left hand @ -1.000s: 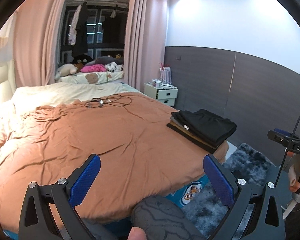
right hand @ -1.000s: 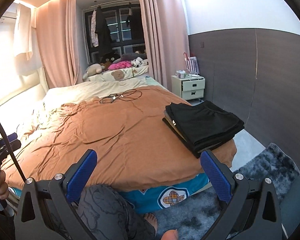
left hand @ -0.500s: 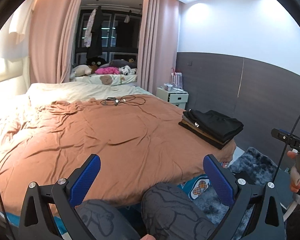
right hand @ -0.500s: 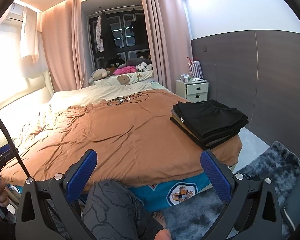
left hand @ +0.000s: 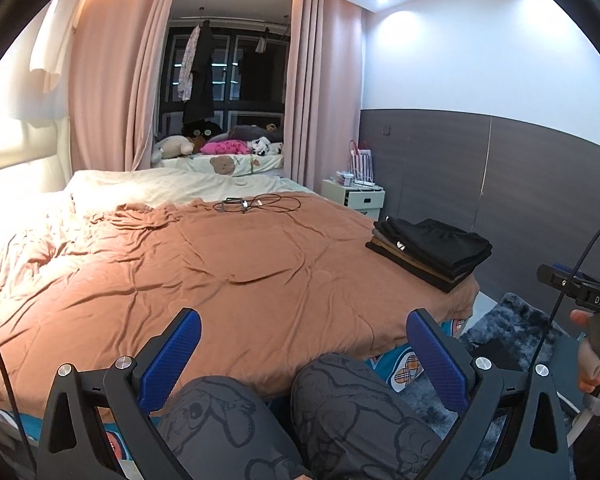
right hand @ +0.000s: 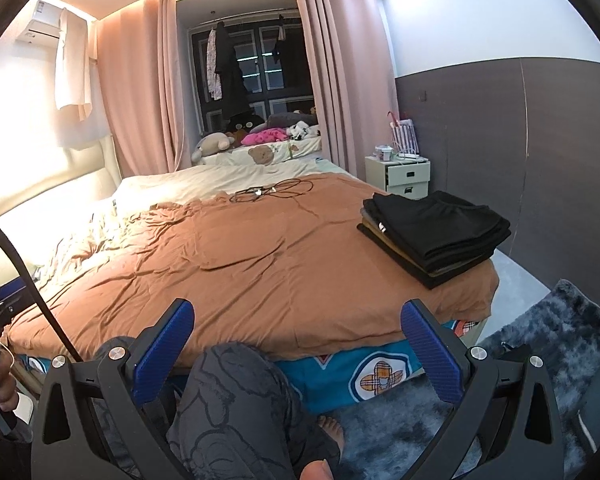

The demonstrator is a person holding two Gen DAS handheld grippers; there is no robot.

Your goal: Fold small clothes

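folded clothes point(right hand: 436, 232) beside "das"-labelled tool point(left hand: 588, 296)

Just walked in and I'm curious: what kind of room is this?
A home bedroom, it seems: a large bed under a brown cover, a small nightstand by the wall, and folded clothes stacked on the bed's corner.

A big brown blanket point(left hand: 228, 276) covered the bed. Black cables point(left hand: 256, 203) lay near its far end. A small white nightstand point(right hand: 408, 178) stood at the right.
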